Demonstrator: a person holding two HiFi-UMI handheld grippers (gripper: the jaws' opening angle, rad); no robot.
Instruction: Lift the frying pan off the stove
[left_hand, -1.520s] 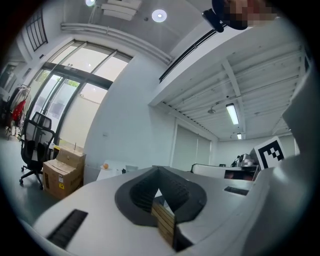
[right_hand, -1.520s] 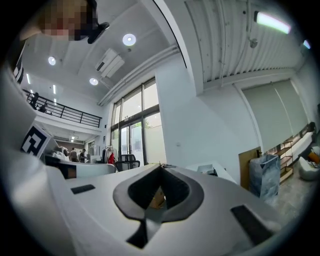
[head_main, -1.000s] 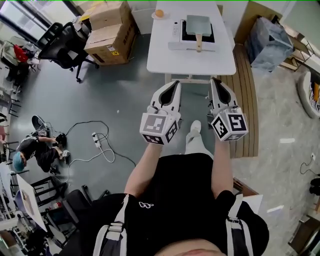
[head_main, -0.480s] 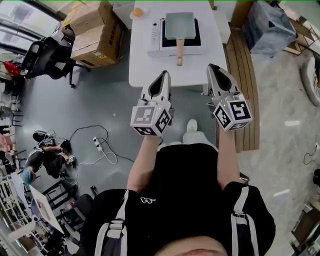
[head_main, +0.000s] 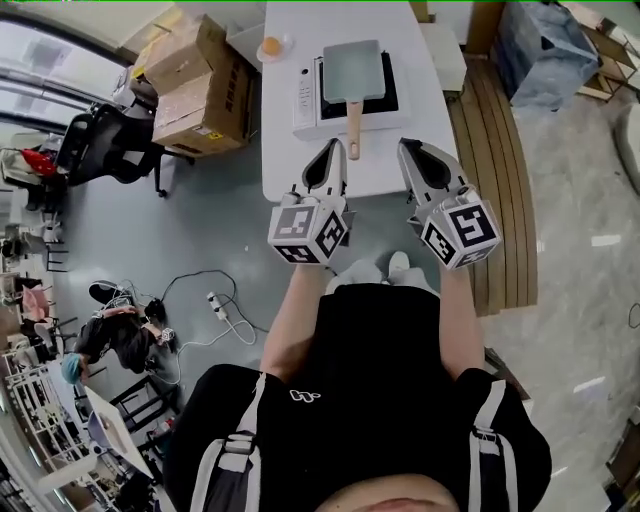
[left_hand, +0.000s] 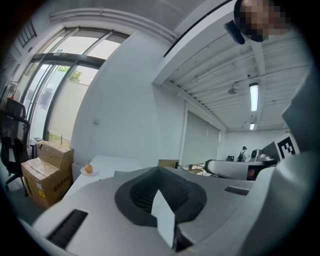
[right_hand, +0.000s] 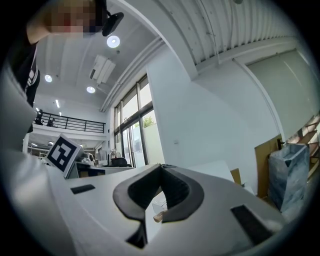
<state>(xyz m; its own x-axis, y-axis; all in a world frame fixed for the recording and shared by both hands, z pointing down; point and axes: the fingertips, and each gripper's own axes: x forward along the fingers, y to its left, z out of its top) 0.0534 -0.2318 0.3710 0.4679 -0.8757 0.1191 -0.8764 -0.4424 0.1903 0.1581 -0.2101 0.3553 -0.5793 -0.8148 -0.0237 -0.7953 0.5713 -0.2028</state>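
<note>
A rectangular grey-green frying pan (head_main: 353, 65) with a wooden handle (head_main: 353, 128) sits on a white portable stove (head_main: 306, 97) at the middle of a white table (head_main: 432, 130). The handle points toward me. My left gripper (head_main: 334, 149) is shut and empty, its tip just left of the handle's end and above the table's near part. My right gripper (head_main: 406, 147) is also shut and empty, a little to the handle's right. In the right gripper view a bit of the wooden handle (right_hand: 158, 216) shows below the shut jaws. Both grippers are held level, side by side.
An orange on a small plate (head_main: 271, 46) lies at the table's far left corner. Cardboard boxes (head_main: 200, 85) and a black office chair (head_main: 105, 140) stand left of the table. A wooden platform (head_main: 497, 170) and a wrapped bundle (head_main: 550, 50) are to the right.
I have come closer to the table. Both grippers moved forward from short of the table's edge to above its near part, next to the pan's handle. The jaws stayed shut.
</note>
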